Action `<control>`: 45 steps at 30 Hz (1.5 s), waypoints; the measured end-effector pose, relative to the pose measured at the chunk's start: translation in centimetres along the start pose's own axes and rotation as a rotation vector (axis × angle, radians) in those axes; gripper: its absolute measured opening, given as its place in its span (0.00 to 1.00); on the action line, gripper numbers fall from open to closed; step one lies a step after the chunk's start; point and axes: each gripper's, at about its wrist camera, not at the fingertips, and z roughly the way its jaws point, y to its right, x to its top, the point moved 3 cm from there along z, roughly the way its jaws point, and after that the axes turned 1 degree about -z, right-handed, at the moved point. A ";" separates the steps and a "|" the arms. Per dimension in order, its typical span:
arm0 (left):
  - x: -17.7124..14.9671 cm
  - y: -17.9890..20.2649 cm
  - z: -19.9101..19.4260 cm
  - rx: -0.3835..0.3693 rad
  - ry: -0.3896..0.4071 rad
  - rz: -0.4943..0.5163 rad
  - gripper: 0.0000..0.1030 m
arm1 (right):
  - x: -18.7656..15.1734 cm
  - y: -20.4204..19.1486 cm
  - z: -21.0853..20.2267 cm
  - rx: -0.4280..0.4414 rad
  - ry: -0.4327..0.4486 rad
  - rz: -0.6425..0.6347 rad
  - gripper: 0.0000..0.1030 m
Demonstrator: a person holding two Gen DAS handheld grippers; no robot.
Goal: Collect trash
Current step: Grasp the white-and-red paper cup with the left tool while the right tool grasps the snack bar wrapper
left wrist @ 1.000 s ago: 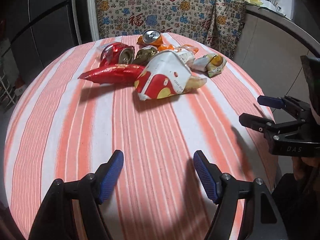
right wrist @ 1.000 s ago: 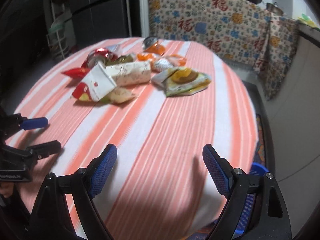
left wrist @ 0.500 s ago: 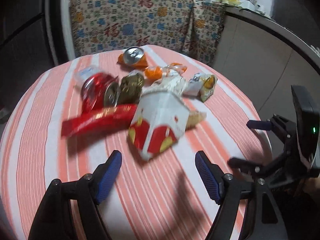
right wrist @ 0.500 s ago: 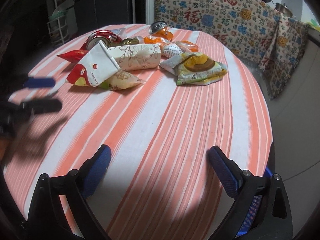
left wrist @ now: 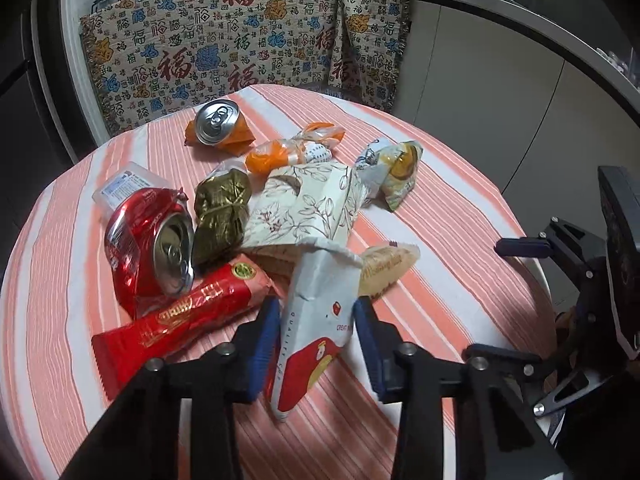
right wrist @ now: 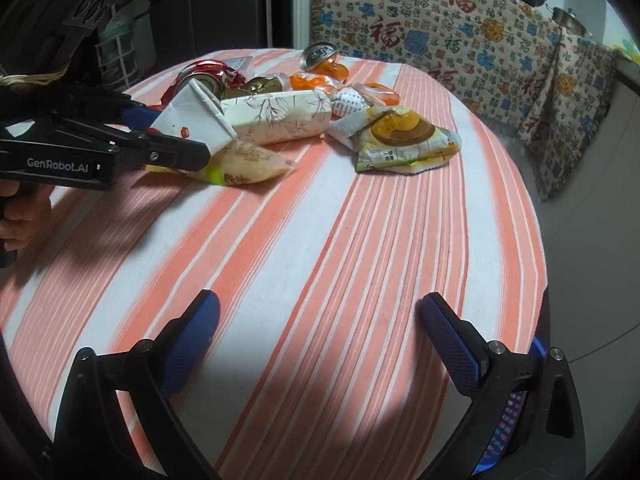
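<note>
A pile of trash lies on the round striped table (left wrist: 440, 292). My left gripper (left wrist: 316, 332) has its blue pads on both sides of a white and red carton (left wrist: 316, 320); the jaws look closed on it. The carton also shows in the right wrist view (right wrist: 192, 120). Around it lie a red wrapper (left wrist: 180, 320), a crushed red can (left wrist: 148, 248), a gold packet (left wrist: 220, 212), a floral pouch (left wrist: 304, 204) and an orange can (left wrist: 218, 124). My right gripper (right wrist: 320, 340) is open and empty over the table's near side.
A yellow snack packet (right wrist: 404, 140) lies at the pile's right. A patterned cloth (left wrist: 240, 40) hangs behind the table. A blue basket (right wrist: 504, 424) shows below the table's right edge. Cabinets (left wrist: 480, 80) stand at the right.
My left gripper has moved forward into the pile and narrowed its jaws around the white and red carton. The right gripper has stayed open, shifting slightly nearer the table.
</note>
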 end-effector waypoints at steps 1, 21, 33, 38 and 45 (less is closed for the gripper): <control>-0.4 0.1 -0.5 0.026 -0.001 -0.006 0.32 | 0.0 0.0 0.0 0.000 -0.001 0.000 0.98; -8.4 -1.5 -3.7 0.207 0.007 -0.254 0.67 | 0.3 0.8 -0.3 0.045 0.008 0.010 0.97; -8.8 -1.4 -3.7 0.222 0.051 -0.239 0.68 | 8.0 -1.4 2.4 0.243 0.098 -0.203 0.97; -8.8 -1.5 -3.7 0.215 0.060 -0.245 0.68 | 8.4 -2.9 4.3 0.363 0.059 -0.238 0.90; -8.9 -1.8 -4.0 0.220 0.057 -0.253 0.68 | 5.1 -3.9 2.4 0.466 -0.087 -0.288 0.35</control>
